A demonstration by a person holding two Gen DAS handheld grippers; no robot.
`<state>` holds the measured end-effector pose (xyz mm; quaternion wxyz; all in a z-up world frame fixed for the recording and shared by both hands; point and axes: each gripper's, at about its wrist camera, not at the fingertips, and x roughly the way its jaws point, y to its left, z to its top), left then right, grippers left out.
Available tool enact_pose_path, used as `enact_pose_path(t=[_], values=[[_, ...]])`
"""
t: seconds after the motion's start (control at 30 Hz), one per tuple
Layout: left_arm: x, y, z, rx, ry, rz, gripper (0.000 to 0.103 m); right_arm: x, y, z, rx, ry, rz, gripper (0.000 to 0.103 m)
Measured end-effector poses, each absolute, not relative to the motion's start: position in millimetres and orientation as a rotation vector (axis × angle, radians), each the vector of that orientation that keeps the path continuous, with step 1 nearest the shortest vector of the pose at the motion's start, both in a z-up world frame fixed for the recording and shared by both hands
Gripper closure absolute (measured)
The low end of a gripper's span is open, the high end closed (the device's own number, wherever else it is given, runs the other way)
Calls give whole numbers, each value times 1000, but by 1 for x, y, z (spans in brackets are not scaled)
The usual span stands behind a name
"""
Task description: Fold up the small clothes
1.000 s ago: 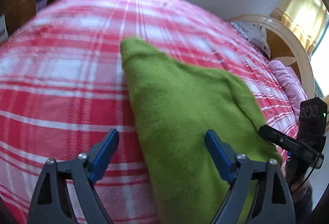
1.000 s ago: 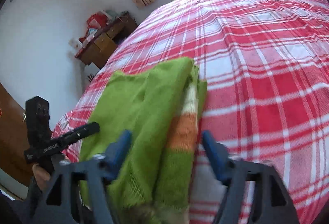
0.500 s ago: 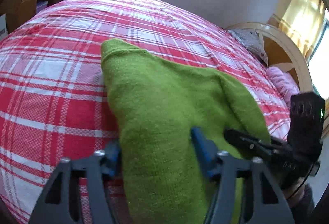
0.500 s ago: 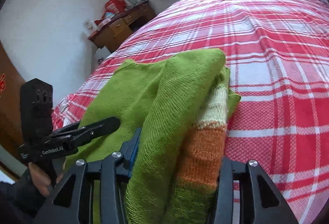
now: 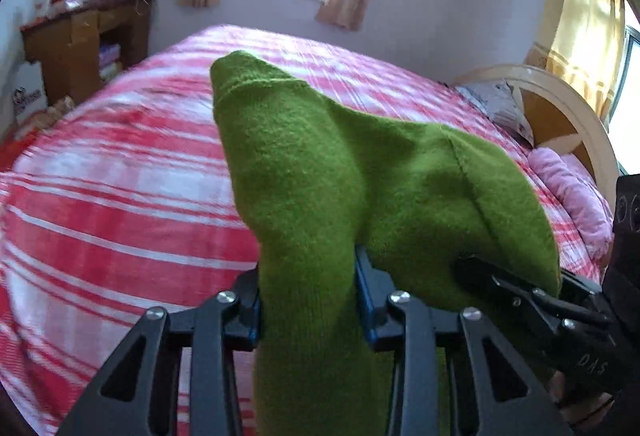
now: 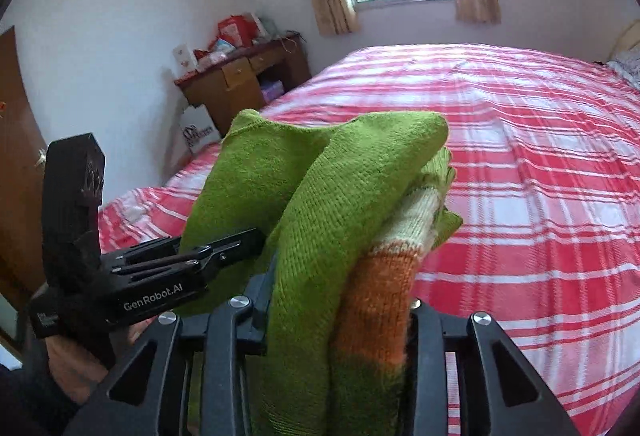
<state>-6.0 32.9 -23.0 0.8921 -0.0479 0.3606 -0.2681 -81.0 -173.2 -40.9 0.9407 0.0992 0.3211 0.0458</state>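
Note:
A folded green knit sweater (image 5: 340, 172) with an orange and cream stripe (image 6: 380, 276) is held up above the red plaid bed (image 5: 100, 196). My left gripper (image 5: 308, 300) is shut on the sweater's near left edge. My right gripper (image 6: 340, 312) is shut on its near right edge, over the green and orange layers. The right gripper shows at the right of the left wrist view (image 5: 532, 300). The left gripper shows at the left of the right wrist view (image 6: 180, 264). The sweater hides most of the fingertips.
The bed (image 6: 540, 156) fills the room's middle. A wooden desk (image 6: 244, 76) with clutter stands by the far wall, a white bag (image 6: 198, 130) beside it. A curved headboard (image 5: 560, 108) and pink pillow (image 5: 572, 192) lie at the right.
Both grippers closed on the sweater's near edge and lifted it off the bed. The views tilted up toward the window and walls.

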Motion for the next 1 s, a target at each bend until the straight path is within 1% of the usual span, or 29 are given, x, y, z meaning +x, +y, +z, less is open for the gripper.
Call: enact_pose_path(t=[0.17,0.4,0.57,0.7,0.83,1.0], values=[[-2,77,-11,-128,727,-457,66,-62,-137,-30,225,645,184,66],[8,145,-12,-208,709,-315,66,-29,-66,-25,174,640,310,67],[20,183,-8,-198,681,-214,66,-3,-21,-25,159,636,398,67],[37,201,-6,-166,660,-156,66,20,11,-25,130,603,443,67],[73,206,-10,-142,640,-115,66,51,25,-30,108,552,457,67],[123,210,-43,-110,660,-63,66,101,31,-56,47,529,393,67]])
